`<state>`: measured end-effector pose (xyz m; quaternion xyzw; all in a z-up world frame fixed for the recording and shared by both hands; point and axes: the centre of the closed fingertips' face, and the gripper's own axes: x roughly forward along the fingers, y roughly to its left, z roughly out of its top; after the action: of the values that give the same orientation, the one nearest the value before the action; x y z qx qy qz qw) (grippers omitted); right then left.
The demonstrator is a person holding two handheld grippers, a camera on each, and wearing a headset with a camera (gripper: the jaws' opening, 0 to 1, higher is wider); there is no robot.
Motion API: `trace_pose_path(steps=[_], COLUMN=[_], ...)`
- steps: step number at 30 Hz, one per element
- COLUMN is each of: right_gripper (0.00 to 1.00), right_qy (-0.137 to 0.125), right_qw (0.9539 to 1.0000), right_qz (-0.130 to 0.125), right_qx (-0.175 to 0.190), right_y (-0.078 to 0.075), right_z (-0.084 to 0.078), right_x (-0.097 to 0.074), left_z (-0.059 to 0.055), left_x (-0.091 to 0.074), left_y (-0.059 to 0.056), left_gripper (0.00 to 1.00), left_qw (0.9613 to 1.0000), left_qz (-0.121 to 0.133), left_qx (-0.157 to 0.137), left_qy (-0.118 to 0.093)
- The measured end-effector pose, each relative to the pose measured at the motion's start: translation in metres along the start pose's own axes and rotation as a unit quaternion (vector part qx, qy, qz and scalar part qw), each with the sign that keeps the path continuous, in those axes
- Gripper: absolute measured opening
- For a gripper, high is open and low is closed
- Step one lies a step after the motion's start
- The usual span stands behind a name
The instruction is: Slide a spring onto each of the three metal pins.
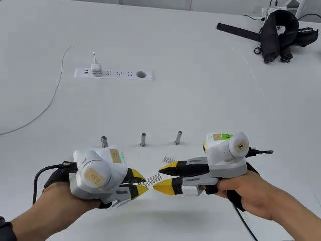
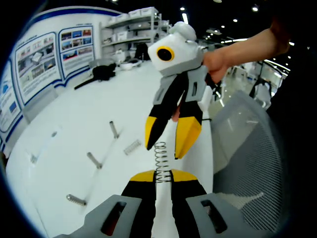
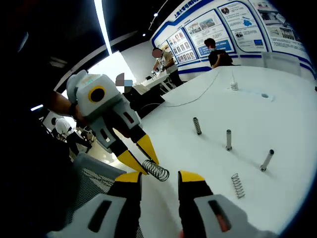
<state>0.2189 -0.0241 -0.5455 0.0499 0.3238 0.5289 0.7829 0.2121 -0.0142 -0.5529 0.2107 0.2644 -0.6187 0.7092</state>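
Three metal pins stand in a row on the white table: the left pin (image 1: 104, 141) (image 3: 196, 125) (image 2: 75, 200) wears a spring, while the middle pin (image 1: 143, 139) (image 3: 228, 139) and right pin (image 1: 178, 137) (image 3: 266, 159) are bare. A loose spring (image 1: 169, 159) (image 3: 237, 185) (image 2: 132, 147) lies near the right pin. My left gripper (image 1: 142, 185) (image 2: 159, 176) is shut on one end of another spring (image 1: 153, 179) (image 2: 159, 157) (image 3: 156, 170), held above the table. Facing it, my right gripper (image 1: 159, 178) (image 3: 159, 177) is open, with the spring's free end between its jaws.
A white power strip (image 1: 113, 74) with a plug and cable lies at the back left. A black strap bundle (image 1: 278, 32) sits at the far right corner. A mesh chair back (image 2: 252, 148) is near the table's front edge. People stand at a far bench (image 3: 163, 62).
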Motion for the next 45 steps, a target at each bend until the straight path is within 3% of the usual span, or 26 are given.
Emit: trace_pose_path(steps=[9, 19, 33, 45], right_gripper=[0.22, 0.16, 0.13, 0.12], right_qy=[0.018, 0.024, 0.039, 0.065], right_qw=[0.9990, 0.9980, 0.9968, 0.9953], right_qz=[0.040, 0.056, 0.068, 0.060], right_qx=[-0.012, -0.017, -0.016, -0.041], right_y=[0.010, 0.012, 0.018, 0.024], right_z=[0.002, 0.006, 0.001, 0.014], right_x=[0.001, -0.002, -0.006, -0.008], left_z=[0.011, 0.013, 0.013, 0.018], left_x=[-0.003, -0.003, 0.001, 0.003], left_y=[-0.004, -0.007, -0.013, -0.012], left_gripper=[0.10, 0.10, 0.10, 0.10], left_qw=[0.9998, 0.9995, 0.9992, 0.9992], left_qz=[-0.011, -0.020, -0.034, -0.030], left_qx=[0.010, 0.012, 0.010, 0.001], left_qy=[-0.017, -0.020, -0.019, -0.027])
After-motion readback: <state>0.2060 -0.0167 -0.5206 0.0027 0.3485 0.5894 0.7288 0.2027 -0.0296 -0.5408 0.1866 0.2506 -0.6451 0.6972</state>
